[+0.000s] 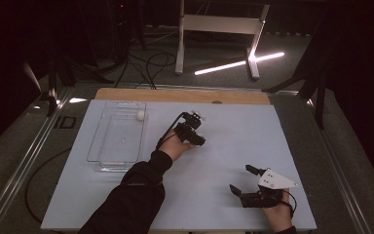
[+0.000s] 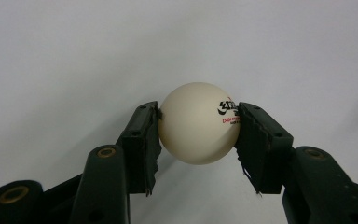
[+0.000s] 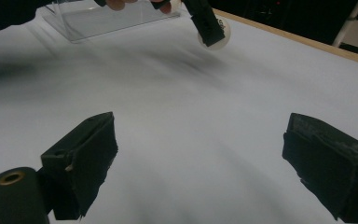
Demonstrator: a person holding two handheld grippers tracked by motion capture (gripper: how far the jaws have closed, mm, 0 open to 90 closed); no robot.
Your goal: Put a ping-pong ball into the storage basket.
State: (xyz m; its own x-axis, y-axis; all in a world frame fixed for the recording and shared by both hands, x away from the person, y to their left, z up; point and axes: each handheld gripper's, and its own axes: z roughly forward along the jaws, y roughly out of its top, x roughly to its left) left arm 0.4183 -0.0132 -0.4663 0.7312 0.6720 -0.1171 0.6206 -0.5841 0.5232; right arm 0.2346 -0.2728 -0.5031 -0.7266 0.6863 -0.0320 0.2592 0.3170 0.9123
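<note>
White and matt, the ping-pong ball (image 2: 199,123) sat pinched between the two black pads of the left gripper (image 2: 198,128), its printed logo turned toward the right-hand pad; the jaws were closed on its sides and nothing else touched it. In the high view that left gripper (image 1: 193,130) hung over the middle of the pale table (image 1: 233,146), just right of the clear tray (image 1: 117,139); a second white ball (image 1: 140,115) already lay in the tray's far corner. The step in hand looked like the carry: ball picked up, not yet delivered; the next move probably called for a swing leftward over the tray's rim, then a gentle opening low down so the ball would not bounce out. The left forearm, in a dark sleeve, reached diagonally up from the bottom edge, wrist bent so the jaws pointed away and slightly down. The right gripper (image 1: 248,185) rested near the table's near right corner, jaws spread wide and holding nothing, aimed across the surface toward the other hand.
</note>
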